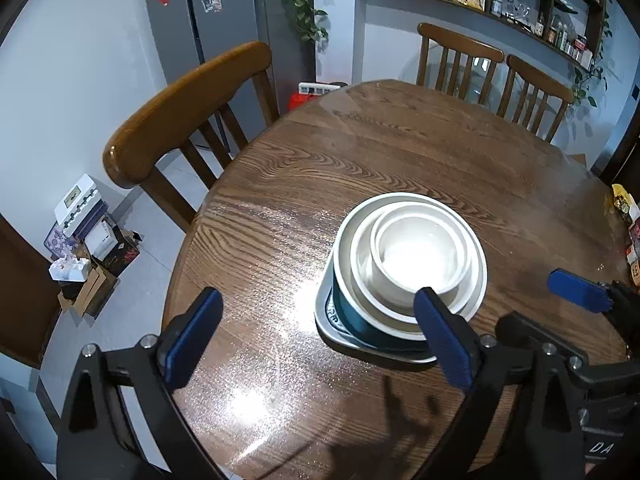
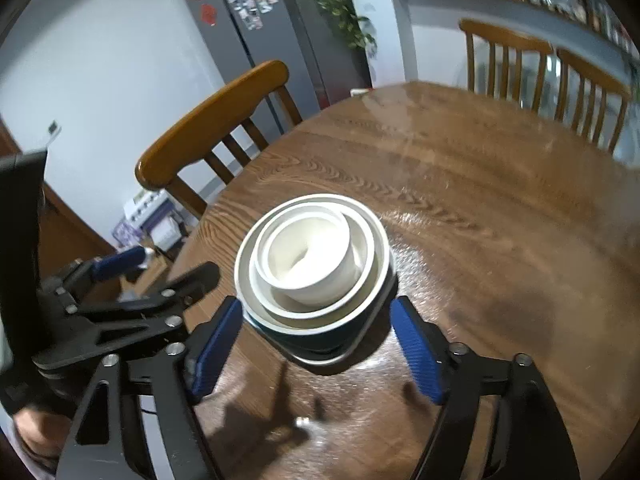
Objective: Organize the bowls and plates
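Stack: we see small bowl (image 2: 310,264) inside bigger bowls (image 2: 312,308), on square plate (image 2: 340,354), on tabletop (image 2: 480,200).
Tongs: left tongs (image 1: 316,340) and right tongs (image 2: 318,344) open wide, holding nothing.
Danger: if we bump it, we think the bowls tip.

Both wrist views look down, sharing the stacked dishes (image 1: 408,268).

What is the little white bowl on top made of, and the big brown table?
The small white bowl looks like glazed ceramic: smooth, thick-walled, with a bright shine inside, though hard plastic cannot be ruled out. The round brown table looks like varnished wood: wavy grain lines run across it, and its glossy top reflects the light.
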Motion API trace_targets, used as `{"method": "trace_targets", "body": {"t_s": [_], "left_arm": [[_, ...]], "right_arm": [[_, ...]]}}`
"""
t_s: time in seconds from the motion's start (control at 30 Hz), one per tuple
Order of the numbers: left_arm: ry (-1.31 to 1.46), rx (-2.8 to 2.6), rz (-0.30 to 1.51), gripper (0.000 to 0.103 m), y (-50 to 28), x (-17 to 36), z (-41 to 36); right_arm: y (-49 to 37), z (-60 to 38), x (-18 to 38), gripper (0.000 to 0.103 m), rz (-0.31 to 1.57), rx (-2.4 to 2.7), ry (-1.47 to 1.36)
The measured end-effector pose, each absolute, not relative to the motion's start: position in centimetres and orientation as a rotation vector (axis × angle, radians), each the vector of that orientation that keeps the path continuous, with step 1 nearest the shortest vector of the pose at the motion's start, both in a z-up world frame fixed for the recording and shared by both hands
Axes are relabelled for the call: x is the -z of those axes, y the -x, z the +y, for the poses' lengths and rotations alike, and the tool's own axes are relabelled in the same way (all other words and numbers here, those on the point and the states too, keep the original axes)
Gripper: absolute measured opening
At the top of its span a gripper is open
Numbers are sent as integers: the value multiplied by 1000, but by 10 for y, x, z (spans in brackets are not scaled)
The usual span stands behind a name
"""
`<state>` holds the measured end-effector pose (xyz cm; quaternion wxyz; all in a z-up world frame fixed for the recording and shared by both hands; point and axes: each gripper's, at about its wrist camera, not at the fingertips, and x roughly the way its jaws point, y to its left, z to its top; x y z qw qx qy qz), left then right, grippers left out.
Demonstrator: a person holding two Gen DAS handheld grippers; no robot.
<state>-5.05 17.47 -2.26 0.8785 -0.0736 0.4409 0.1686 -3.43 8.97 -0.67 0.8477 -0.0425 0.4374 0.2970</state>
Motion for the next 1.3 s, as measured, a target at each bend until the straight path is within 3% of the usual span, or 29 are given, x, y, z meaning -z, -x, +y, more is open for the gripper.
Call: {"method": "trace_targets", "body": {"t_s": [0.17,1.3], "left_arm": [[154,-374,911,102,59,20,174],[144,-408,944,102,63,25,169]], "right_arm": [[39,85,4,87,904,-657,105],[44,82,9,87,909,-679,130]]}}
